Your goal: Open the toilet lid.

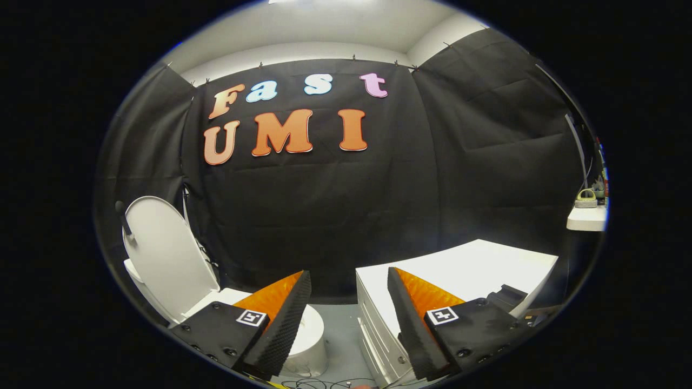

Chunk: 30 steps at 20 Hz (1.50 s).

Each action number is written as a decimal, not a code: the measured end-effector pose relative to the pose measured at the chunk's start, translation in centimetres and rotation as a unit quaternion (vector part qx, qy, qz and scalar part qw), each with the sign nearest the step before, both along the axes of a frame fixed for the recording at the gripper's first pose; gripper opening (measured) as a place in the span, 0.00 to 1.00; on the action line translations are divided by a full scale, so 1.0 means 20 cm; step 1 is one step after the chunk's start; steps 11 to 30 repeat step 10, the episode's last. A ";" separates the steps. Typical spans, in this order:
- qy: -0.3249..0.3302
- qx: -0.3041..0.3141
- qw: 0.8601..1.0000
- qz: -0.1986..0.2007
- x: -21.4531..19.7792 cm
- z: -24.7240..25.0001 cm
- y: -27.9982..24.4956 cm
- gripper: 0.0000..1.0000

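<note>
Fingers [294,319] of the gripper [350,324] stand spread wide apart, with nothing held between them; through the gap shows only bare grey floor [340,335] and the foot of the black cloth wall [324,216].

Off to the left, beyond and partly behind the left finger, stands the toilet [308,340]. Its white bowl peeks out past that fingertip, and the toilet lid [167,254] rises above it, stood upright and leaning back toward the wall, its long axis running up and slightly away. By the look of it, the lid is already raised, so the task seems done or very nearly so; the gripper sits well apart from it and points to the right of it.

On the other side, just beyond the right finger, is a white cabinet [486,265] with drawer fronts facing the floor gap. Farther right, a white shelf [586,219] carries a few small items too small to tell.

Any further touch on the lid would call for swinging left and up.
</note>
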<state>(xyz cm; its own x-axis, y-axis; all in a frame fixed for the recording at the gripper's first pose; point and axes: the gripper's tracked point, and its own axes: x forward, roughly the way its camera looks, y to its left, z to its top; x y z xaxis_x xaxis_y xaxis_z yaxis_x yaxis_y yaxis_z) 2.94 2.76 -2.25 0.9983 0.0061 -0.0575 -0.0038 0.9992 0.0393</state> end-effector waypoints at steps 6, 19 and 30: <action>0.001 0.000 1.000 -0.001 0.00 0.00 -0.01 0.92; 0.004 0.000 1.000 -0.002 0.00 0.00 -0.01 0.92; 0.004 0.000 1.000 -0.002 0.00 0.00 -0.01 0.92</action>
